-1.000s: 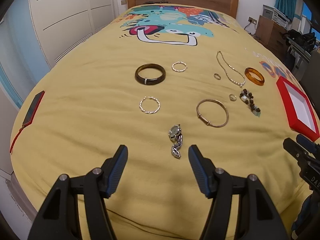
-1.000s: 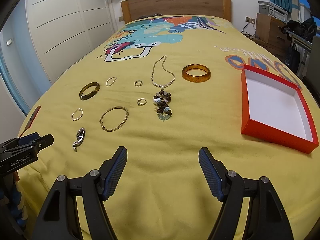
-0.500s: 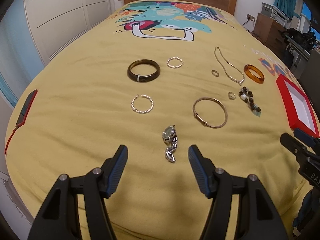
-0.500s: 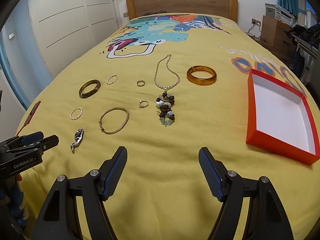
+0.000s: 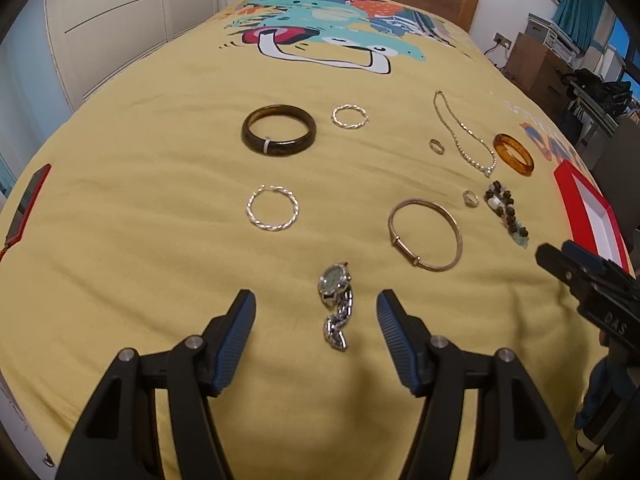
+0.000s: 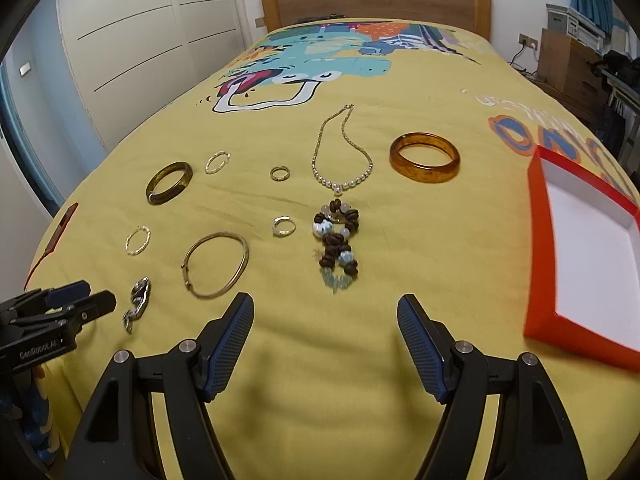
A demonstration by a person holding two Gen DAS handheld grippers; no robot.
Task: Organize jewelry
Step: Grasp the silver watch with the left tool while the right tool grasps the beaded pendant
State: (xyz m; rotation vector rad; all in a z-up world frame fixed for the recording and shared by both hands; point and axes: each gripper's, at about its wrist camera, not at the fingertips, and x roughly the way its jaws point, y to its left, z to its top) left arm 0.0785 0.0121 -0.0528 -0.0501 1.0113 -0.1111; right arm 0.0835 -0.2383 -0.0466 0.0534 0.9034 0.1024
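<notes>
Jewelry lies spread on a yellow bedspread. My left gripper (image 5: 316, 312) is open, with a silver watch (image 5: 335, 304) lying between its fingertips. Beyond it are a twisted silver hoop (image 5: 273, 208), a dark bangle (image 5: 279, 130) and a thin gold bangle (image 5: 425, 234). My right gripper (image 6: 325, 316) is open and empty, just short of a brown bead bracelet (image 6: 337, 240). A pearl necklace (image 6: 342, 152), an amber bangle (image 6: 424, 157), two small rings (image 6: 284, 226) and an empty red box (image 6: 588, 252) lie ahead and to the right.
A red phone (image 5: 28, 204) lies at the bed's left edge. A wooden headboard (image 6: 374, 0) stands at the far end. White wardrobe doors (image 6: 140, 32) are on the left, a wooden cabinet (image 6: 568, 64) on the right.
Both grippers have moved forward and lower over the bed. The watch now lies between my left fingertips, and the bead bracelet is closer to my right gripper.
</notes>
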